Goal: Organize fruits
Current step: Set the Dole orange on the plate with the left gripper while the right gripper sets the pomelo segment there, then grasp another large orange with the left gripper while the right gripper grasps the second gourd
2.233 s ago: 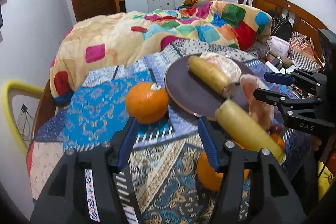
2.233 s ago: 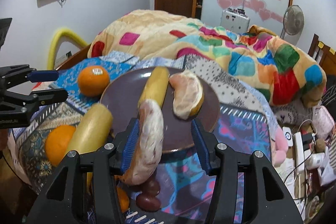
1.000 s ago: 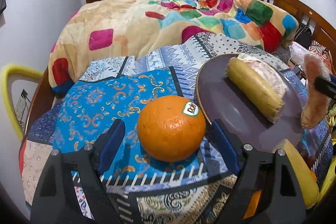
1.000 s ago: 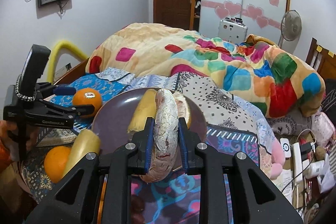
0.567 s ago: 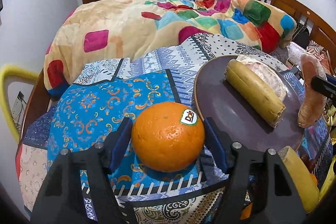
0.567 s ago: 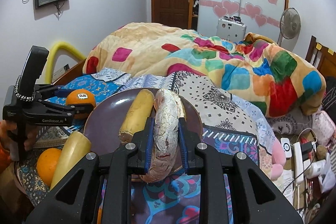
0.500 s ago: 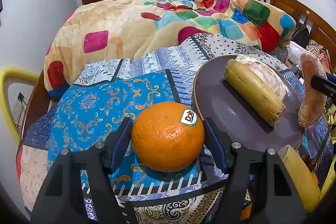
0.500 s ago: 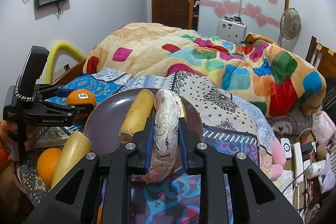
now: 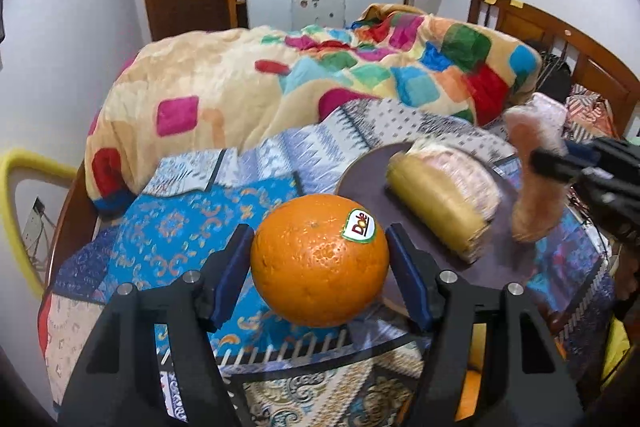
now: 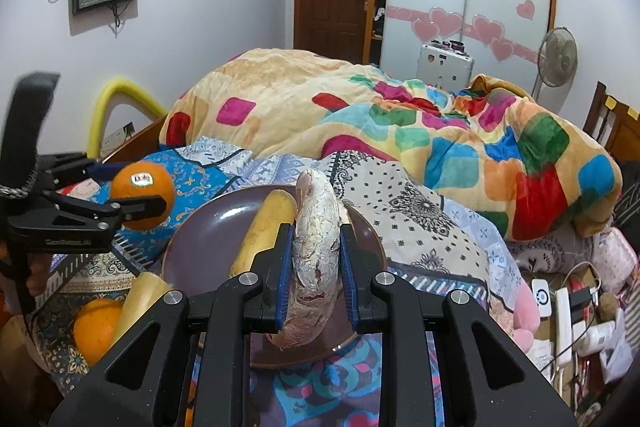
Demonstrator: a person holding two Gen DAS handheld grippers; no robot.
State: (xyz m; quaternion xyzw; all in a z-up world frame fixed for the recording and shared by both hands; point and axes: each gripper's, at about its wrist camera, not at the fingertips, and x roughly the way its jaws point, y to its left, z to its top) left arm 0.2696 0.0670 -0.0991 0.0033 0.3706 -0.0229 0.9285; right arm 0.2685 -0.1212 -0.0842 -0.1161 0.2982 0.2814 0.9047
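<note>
My left gripper (image 9: 320, 261) is shut on an orange (image 9: 319, 259) with a Dole sticker and holds it above the patterned cloth, left of the dark round plate (image 9: 508, 267). The orange (image 10: 143, 195) and left gripper (image 10: 128, 205) show at the left in the right wrist view. My right gripper (image 10: 314, 259) is shut on a peeled pomelo wedge (image 10: 314, 255) and holds it over the plate (image 10: 200, 247). On the plate lie a yellow banana-like fruit (image 10: 262, 233) and a second pomelo wedge (image 9: 464, 175).
Another orange (image 10: 94, 331) and a yellow fruit (image 10: 140, 303) lie on the cloth left of the plate. A patchwork blanket (image 10: 400, 123) is heaped on the bed behind. Cables and chargers (image 10: 568, 303) clutter the right side.
My left gripper closed on the orange and lifted it. My right gripper closed on the pomelo wedge earlier and holds it raised over the plate, a little further in.
</note>
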